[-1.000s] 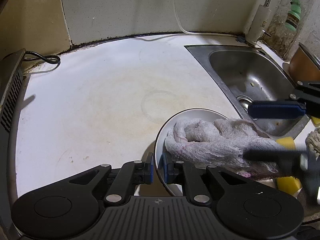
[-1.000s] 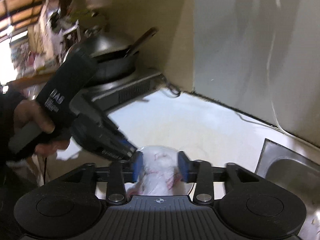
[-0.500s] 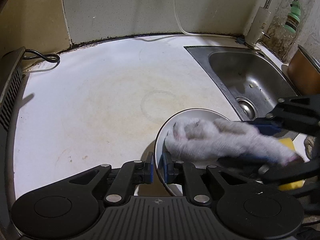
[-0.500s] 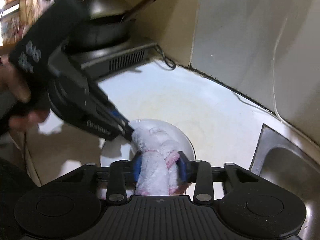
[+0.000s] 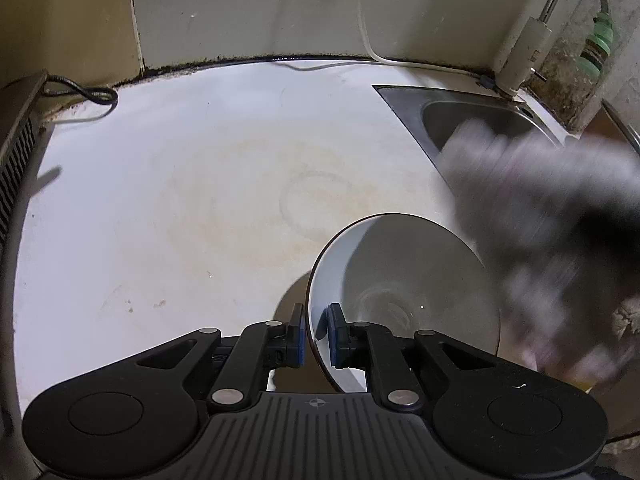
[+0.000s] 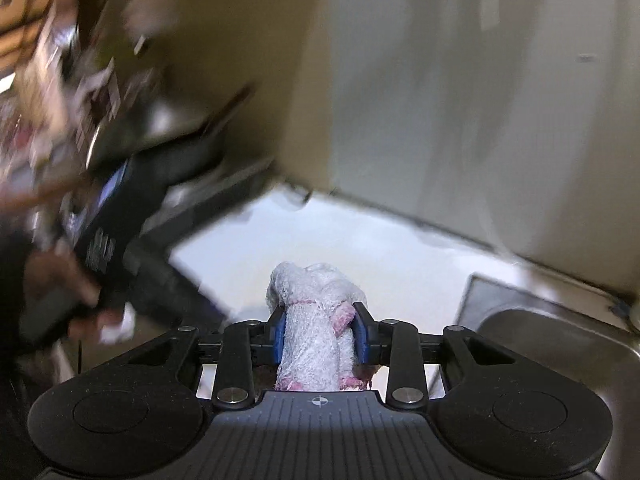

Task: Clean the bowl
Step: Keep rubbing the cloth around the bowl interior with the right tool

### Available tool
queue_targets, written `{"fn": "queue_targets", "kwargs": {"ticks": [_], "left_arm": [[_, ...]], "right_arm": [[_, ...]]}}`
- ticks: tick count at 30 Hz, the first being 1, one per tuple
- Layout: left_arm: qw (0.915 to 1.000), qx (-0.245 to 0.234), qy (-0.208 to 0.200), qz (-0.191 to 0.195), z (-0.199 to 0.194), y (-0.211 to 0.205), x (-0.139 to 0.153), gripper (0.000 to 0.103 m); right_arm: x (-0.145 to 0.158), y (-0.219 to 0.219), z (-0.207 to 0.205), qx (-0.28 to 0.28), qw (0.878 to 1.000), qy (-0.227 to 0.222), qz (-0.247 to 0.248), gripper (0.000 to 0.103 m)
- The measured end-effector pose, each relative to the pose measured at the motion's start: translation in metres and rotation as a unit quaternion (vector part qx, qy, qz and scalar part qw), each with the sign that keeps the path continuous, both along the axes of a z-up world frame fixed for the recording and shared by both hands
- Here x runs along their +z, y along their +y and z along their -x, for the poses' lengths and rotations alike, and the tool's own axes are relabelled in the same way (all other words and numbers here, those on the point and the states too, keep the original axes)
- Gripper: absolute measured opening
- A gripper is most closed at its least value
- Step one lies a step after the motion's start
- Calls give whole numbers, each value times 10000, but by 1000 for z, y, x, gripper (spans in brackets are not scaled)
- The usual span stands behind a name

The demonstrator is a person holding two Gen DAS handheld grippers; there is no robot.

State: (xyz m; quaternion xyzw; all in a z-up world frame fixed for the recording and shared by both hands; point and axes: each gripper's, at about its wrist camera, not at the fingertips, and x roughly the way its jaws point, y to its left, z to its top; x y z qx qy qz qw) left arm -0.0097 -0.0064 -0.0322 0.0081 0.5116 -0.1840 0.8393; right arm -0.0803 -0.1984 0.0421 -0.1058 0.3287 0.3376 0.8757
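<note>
A white bowl [image 5: 400, 280] stands tilted on its edge over the counter, with nothing inside it. My left gripper [image 5: 316, 332] is shut on its near rim, one pad inside and one outside. In the right wrist view my right gripper [image 6: 319, 322] is shut on a bunched white cloth with pink trim [image 6: 312, 292], which sticks out past the pads. In the left wrist view that cloth [image 5: 520, 184] is a grey blur above and to the right of the bowl, clear of it. A hand [image 6: 52, 280] holds the left gripper's handle [image 6: 116, 220].
The white counter [image 5: 180, 200] is stained and runs to a steel sink [image 5: 480, 128] with a faucet [image 5: 560, 20] at the back right. A stove's vented edge [image 5: 16, 152] and a black cable [image 5: 92, 96] sit at the left. A dark pan [image 6: 160, 132] shows blurred.
The right gripper closed on the cloth in the bowl, then lifted it out, up and to the right. The bowl is now bare. The left gripper and bowl stayed put.
</note>
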Motion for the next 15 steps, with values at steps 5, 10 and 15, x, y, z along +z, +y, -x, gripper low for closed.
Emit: {"fn": "queue_targets", "kwargs": {"ticks": [5, 10, 15], "left_arm": [[10000, 14, 35, 46, -1, 1, -1, 14], [10000, -4, 60, 37, -2, 0, -2, 14], [9999, -44, 92, 1, -2, -1, -2, 14]], "right_arm": [[-21, 22, -2, 218, 9980, -36, 584, 37], [-6, 0, 16, -55, 9967, -627, 517, 51], [7, -15, 27, 471, 9976, -504, 15, 51]]}}
